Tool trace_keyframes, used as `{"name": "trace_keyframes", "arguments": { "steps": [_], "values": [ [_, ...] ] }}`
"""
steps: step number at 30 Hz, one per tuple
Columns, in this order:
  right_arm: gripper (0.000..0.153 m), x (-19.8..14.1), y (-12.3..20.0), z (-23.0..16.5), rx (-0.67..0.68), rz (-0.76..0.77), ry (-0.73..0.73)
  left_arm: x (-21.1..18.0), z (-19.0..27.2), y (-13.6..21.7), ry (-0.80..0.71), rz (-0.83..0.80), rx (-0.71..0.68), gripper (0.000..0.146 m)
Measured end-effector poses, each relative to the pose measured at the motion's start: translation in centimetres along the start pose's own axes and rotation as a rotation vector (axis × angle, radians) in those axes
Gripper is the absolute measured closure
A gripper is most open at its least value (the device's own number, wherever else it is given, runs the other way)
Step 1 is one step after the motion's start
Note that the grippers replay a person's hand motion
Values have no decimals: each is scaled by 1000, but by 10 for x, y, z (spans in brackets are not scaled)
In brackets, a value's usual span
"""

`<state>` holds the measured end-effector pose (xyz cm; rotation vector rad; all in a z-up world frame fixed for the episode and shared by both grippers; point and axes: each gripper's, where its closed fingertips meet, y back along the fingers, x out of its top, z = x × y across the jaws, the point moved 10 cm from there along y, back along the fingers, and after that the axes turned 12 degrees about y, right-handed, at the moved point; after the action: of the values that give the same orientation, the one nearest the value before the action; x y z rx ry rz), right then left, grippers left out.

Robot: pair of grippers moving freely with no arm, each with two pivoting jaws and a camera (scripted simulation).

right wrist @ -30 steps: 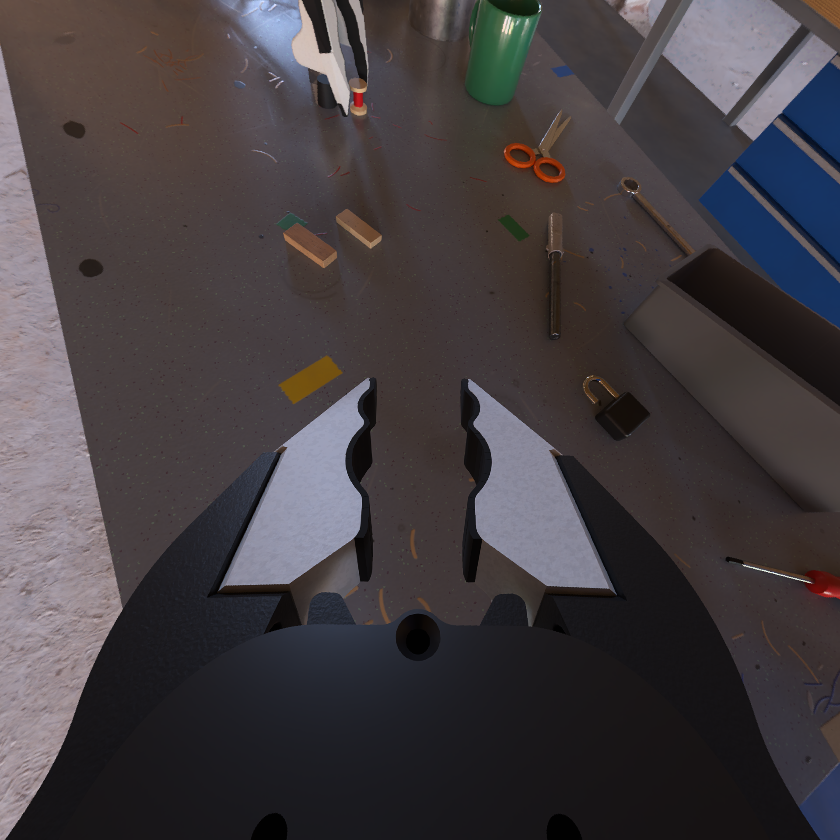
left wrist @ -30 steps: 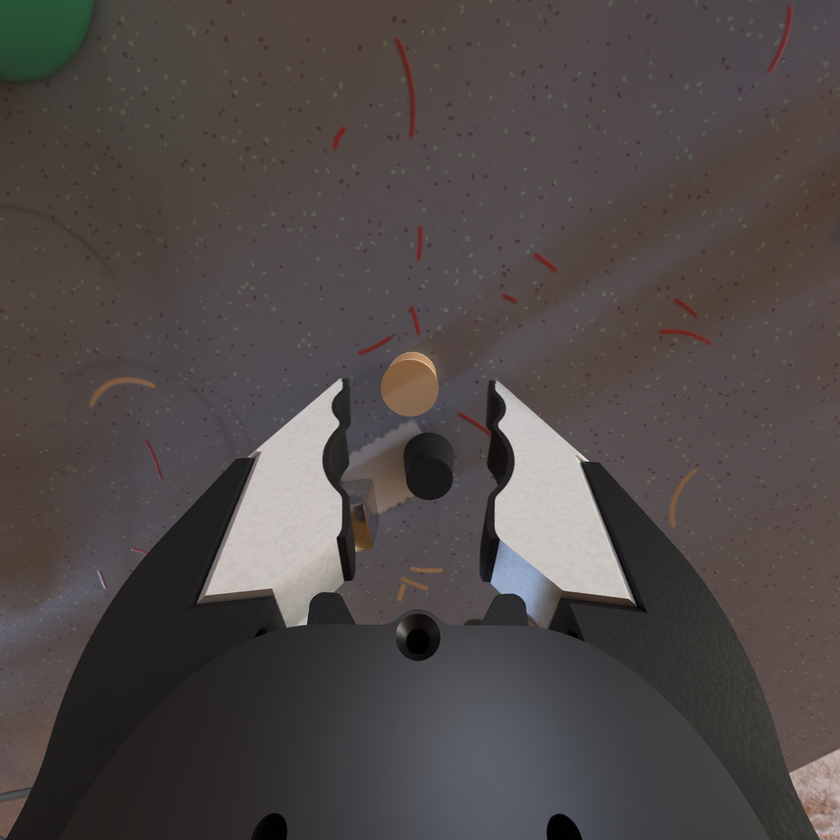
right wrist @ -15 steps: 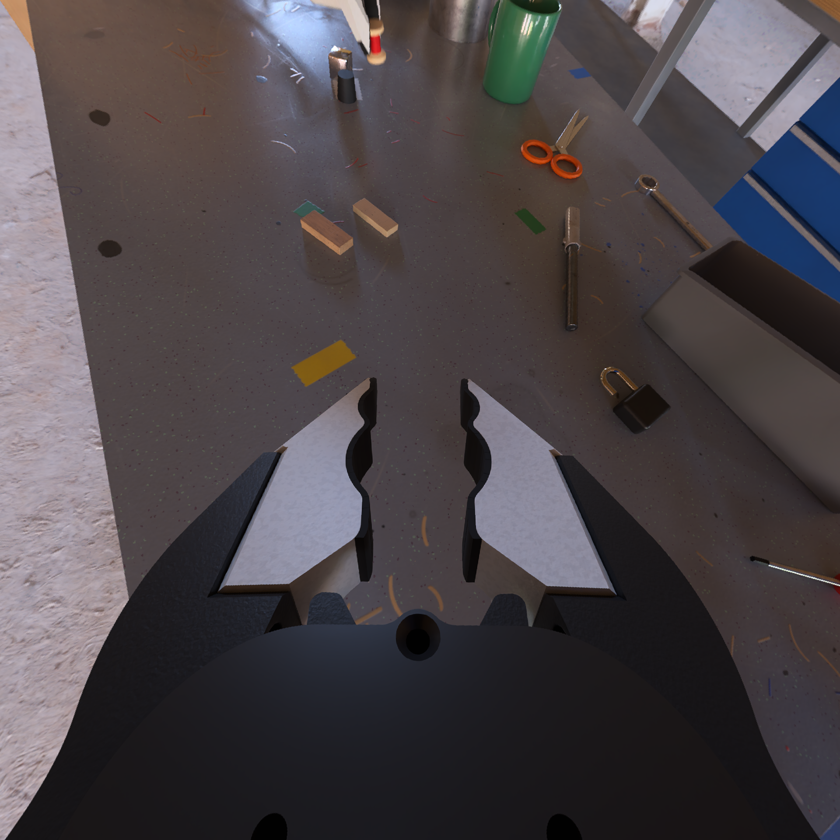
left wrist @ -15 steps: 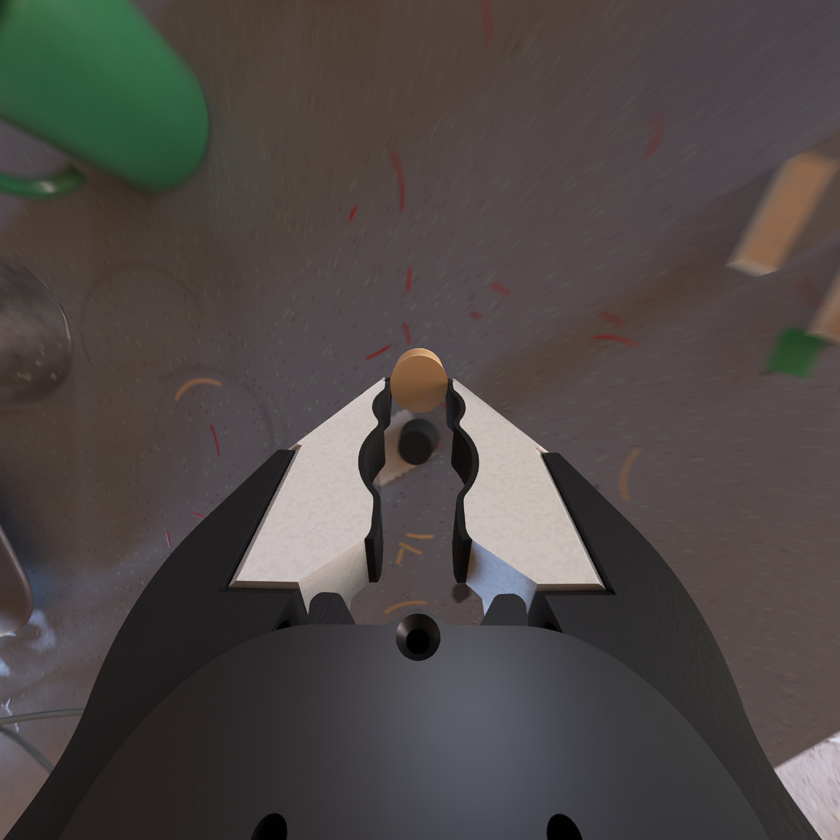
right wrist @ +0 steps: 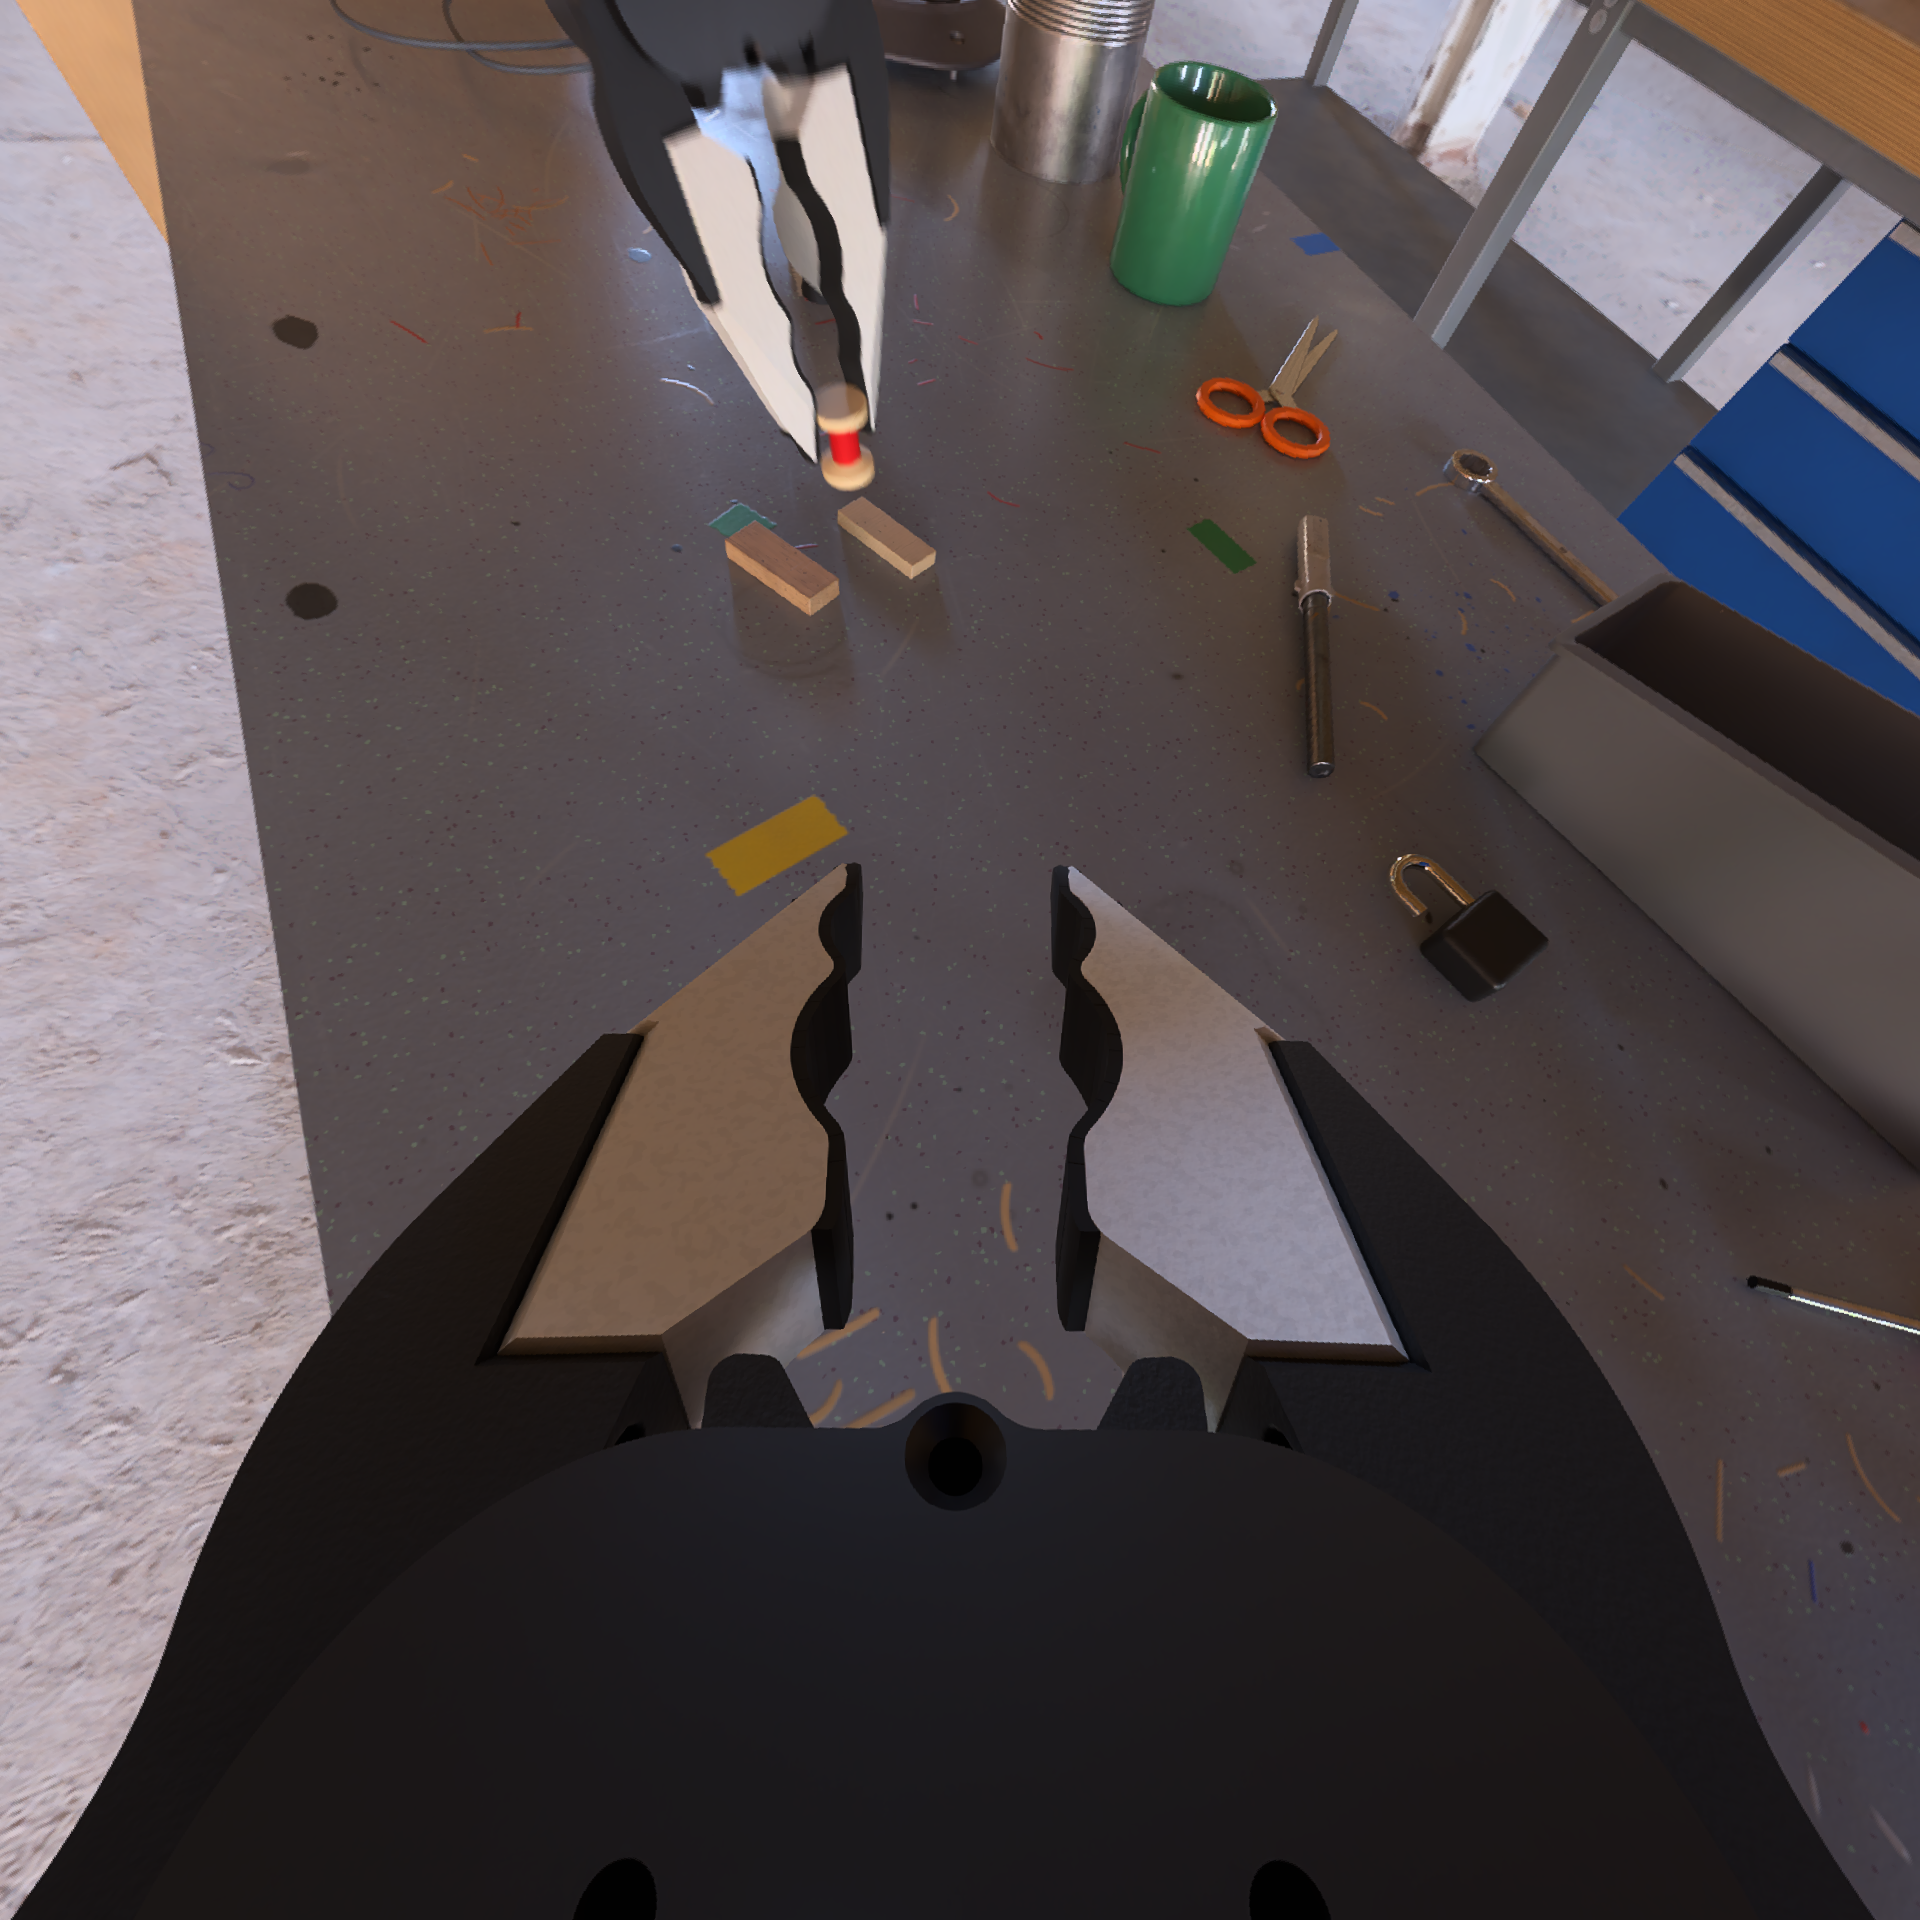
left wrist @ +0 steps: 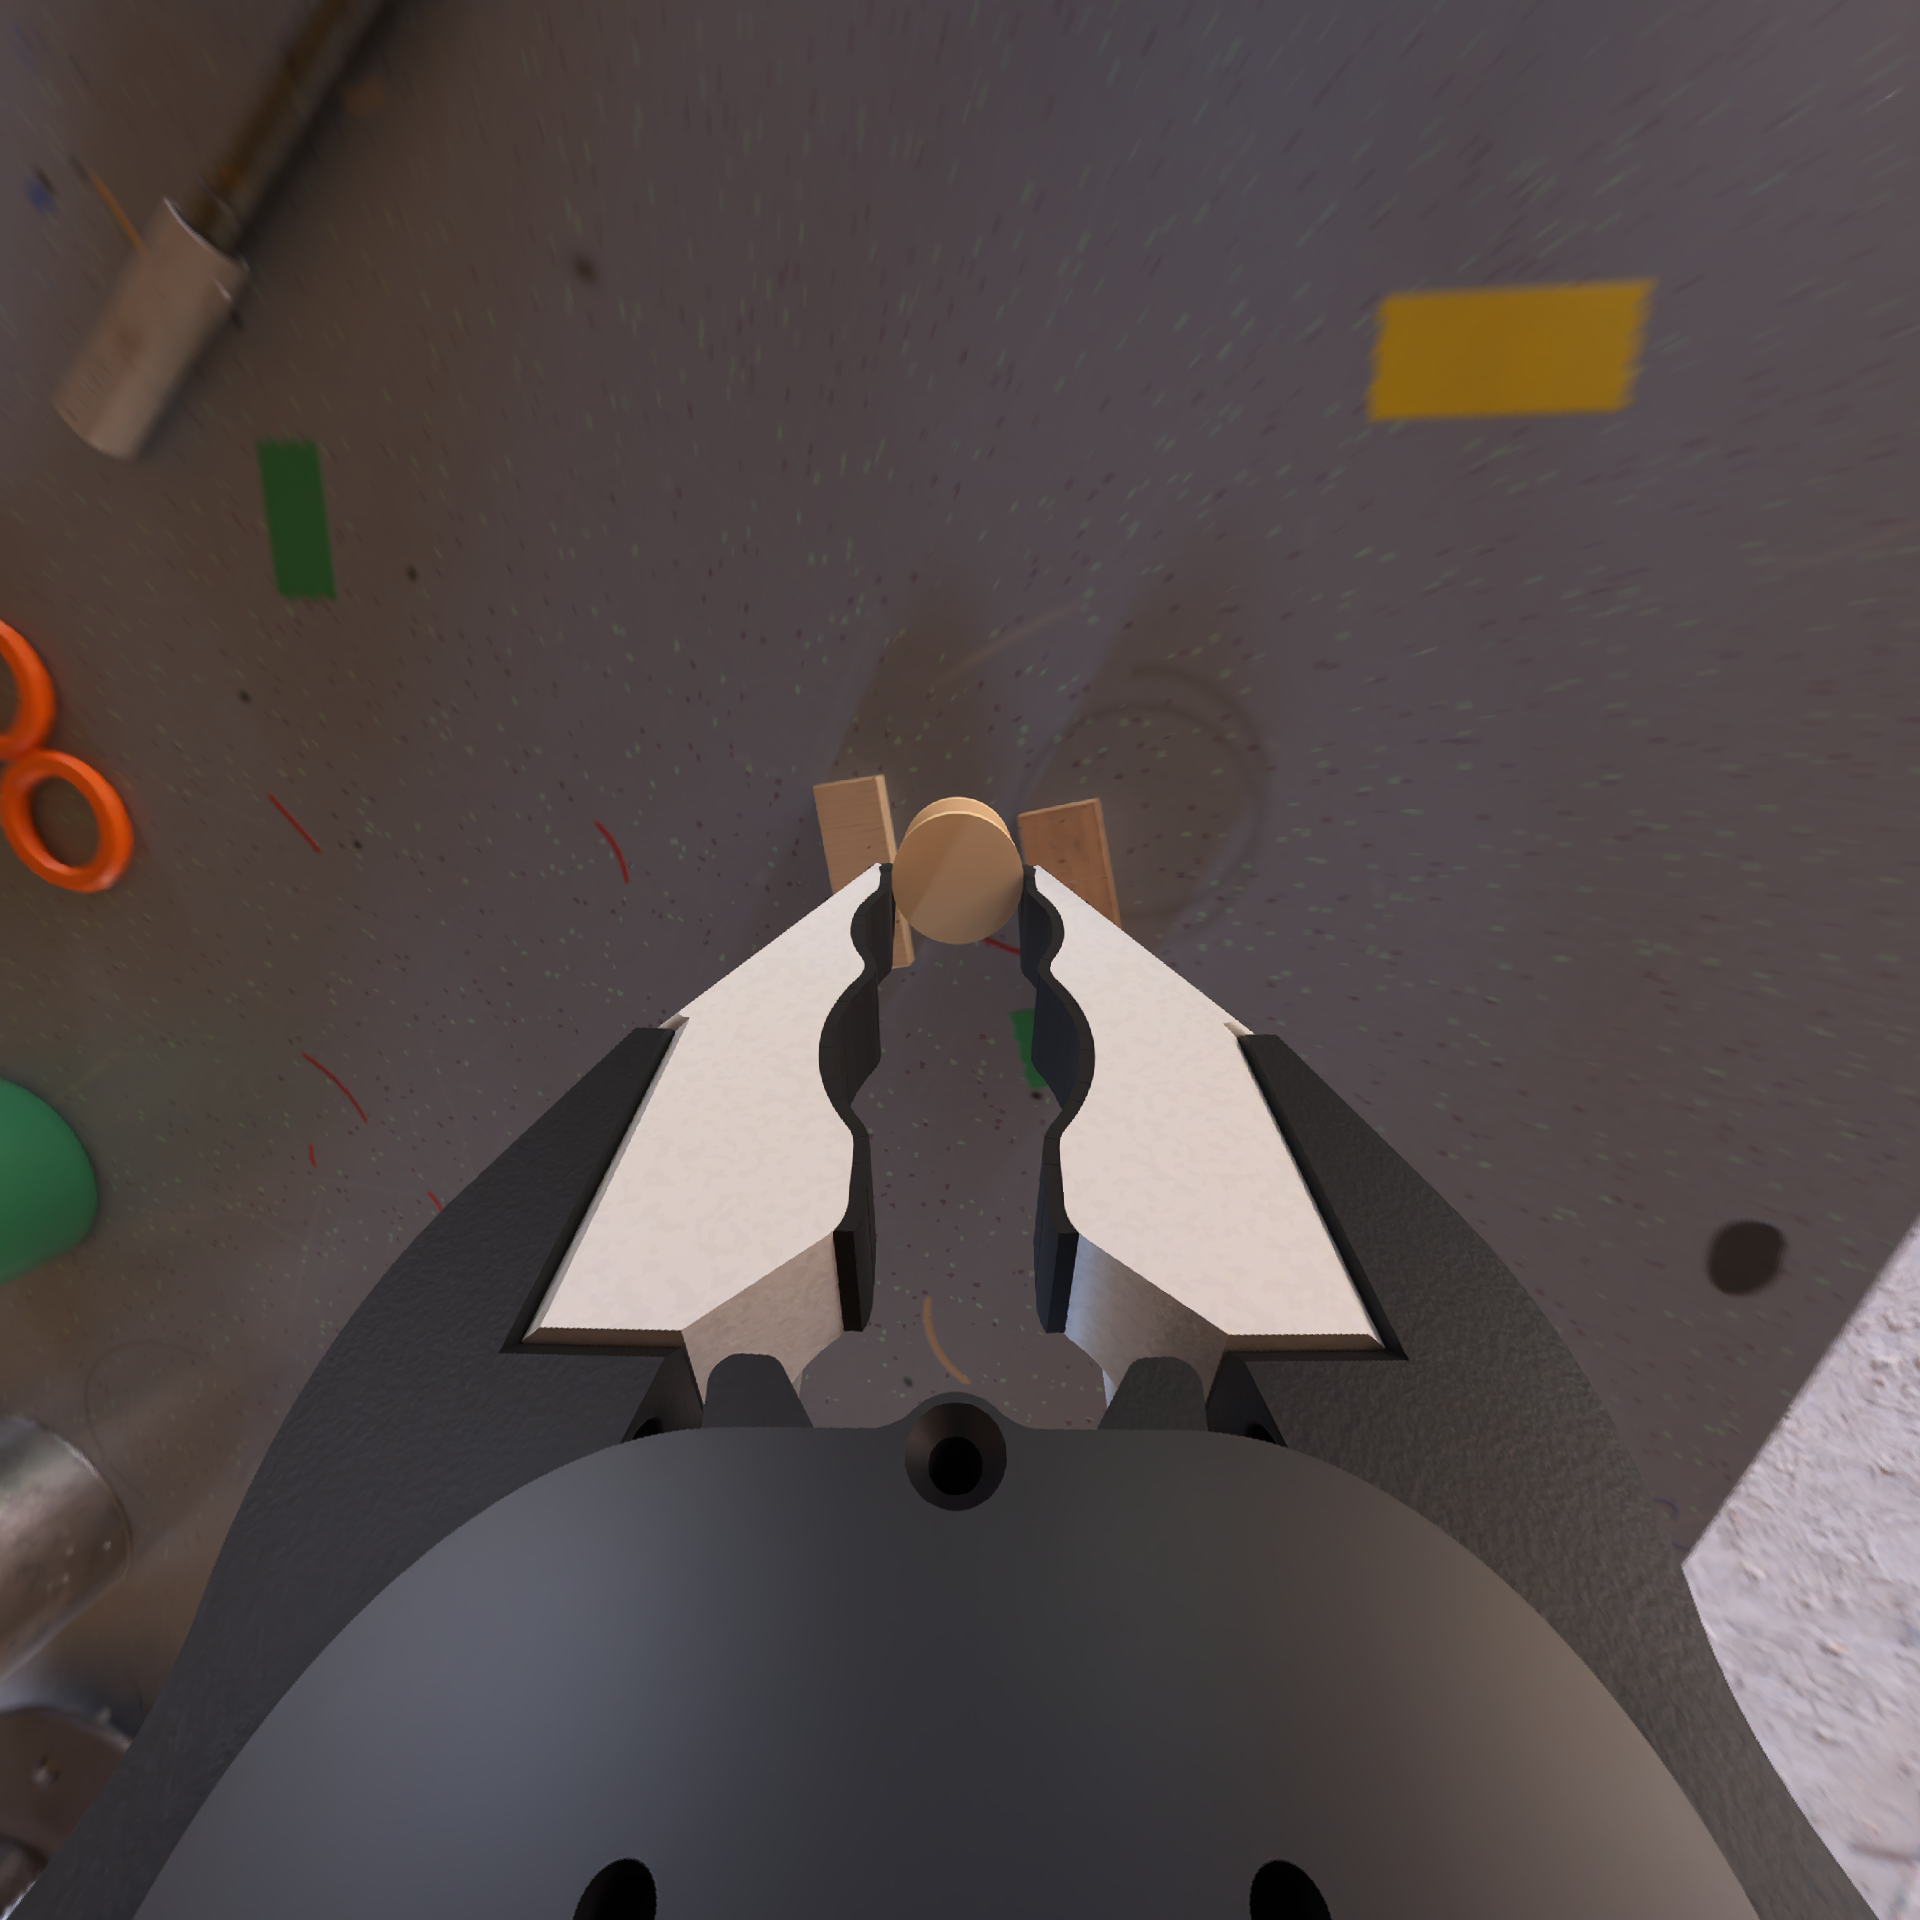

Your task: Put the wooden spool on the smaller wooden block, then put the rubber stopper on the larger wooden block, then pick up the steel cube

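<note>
My left gripper (left wrist: 956, 878) is shut on the wooden spool (left wrist: 954, 883), whose round end faces the camera. In the right wrist view the spool (right wrist: 844, 447), wound with red thread, hangs upright from the left gripper's fingers (right wrist: 769, 343), above the table just behind the two wooden blocks. The thicker, darker block (right wrist: 781, 568) lies left of the thinner, paler block (right wrist: 885, 536). In the left wrist view the blocks show on either side of the spool (left wrist: 852, 831) (left wrist: 1070, 852). My right gripper (right wrist: 956, 883) is open and empty, low over the near table. I cannot see the rubber stopper or the steel cube.
A green mug (right wrist: 1190, 187) and a metal can (right wrist: 1070, 83) stand at the back. Orange scissors (right wrist: 1262, 410), a steel rod (right wrist: 1314, 644), a wrench (right wrist: 1527, 525), a padlock (right wrist: 1475, 930) and a grey bin (right wrist: 1714, 831) lie right. Yellow tape (right wrist: 777, 844) marks the table.
My left gripper closed on the spool, lifted it away from the stopper and cube, and carried it over to the two blocks. My right gripper stayed open and shifted only slightly.
</note>
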<state>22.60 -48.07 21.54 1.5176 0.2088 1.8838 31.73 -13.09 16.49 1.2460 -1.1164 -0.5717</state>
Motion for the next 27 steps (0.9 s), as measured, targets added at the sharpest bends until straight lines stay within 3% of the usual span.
{"name": "trace_keyframes", "arguments": {
  "steps": [5, 10, 11, 12, 13, 15, 20, 22, 27],
  "values": [
    [116, -6, 6, -6, -5, 2, -7, -6, -18, -40, 80, -132, 110, 123],
    [116, -11, 7, -7, -9, 12, -18, -5, -24, -48, 153, -192, 119, 123],
    [117, -11, 7, -7, -10, 18, -19, -4, -25, -48, 155, -183, 119, 121],
    [117, -11, 7, -7, -10, 23, -18, -3, -25, -46, 158, -169, 116, 99],
    [117, -11, 6, -7, -11, 28, -17, -2, -25, -42, 161, -149, 109, 81],
    [117, -12, 6, -8, -14, 33, -16, -2, -27, -26, 168, -92, 119, 73],
    [117, -17, 9, -9, -26, 23, -27, -32, -50, 68, 218, 137, 207, 84],
    [117, -20, 11, -8, -33, 25, -38, -58, -67, 88, 290, 124, 173, 84],
    [117, -22, 8, -3, -43, 53, -62, -122, -120, 60, 502, -73, 128, 77]
  ]
}}
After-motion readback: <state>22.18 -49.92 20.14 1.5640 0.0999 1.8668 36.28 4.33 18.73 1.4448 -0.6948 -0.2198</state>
